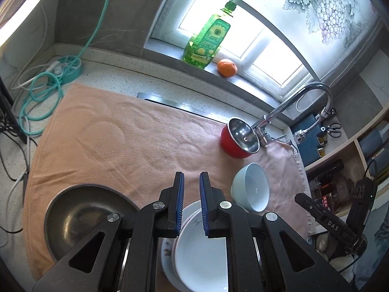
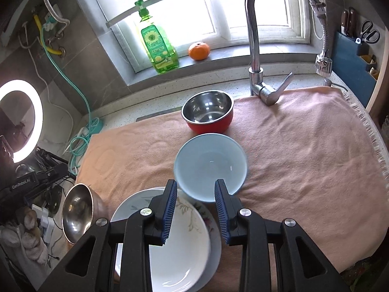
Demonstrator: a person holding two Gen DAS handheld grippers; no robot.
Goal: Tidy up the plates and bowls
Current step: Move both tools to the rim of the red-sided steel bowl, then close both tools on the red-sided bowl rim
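Bowls and plates on towel, both claws empty, nothing being held.
Left claw (image 1: 191,182) is being kept nearly closed on nothing; right claw (image 2: 195,189) is standing partly apart, empty, above the near rim of the pale blue bowl (image 2: 211,164). That bowl, glazed ceramic, smooth, slippery and breakable, is being judged best pinched over its thin rim. It is sitting mid-towel, just beside the red bowl (image 2: 208,114), steel-lined, light and stiff, toward the table's back edge. Stacked plates (image 2: 180,245), white glazed with a floral one under, heavy and chippable, are lying at the front edge. A thin steel bowl (image 2: 77,213) is tilting at the front-left corner. The peach towel (image 2: 304,150), soft and napped, is cushioning everything.
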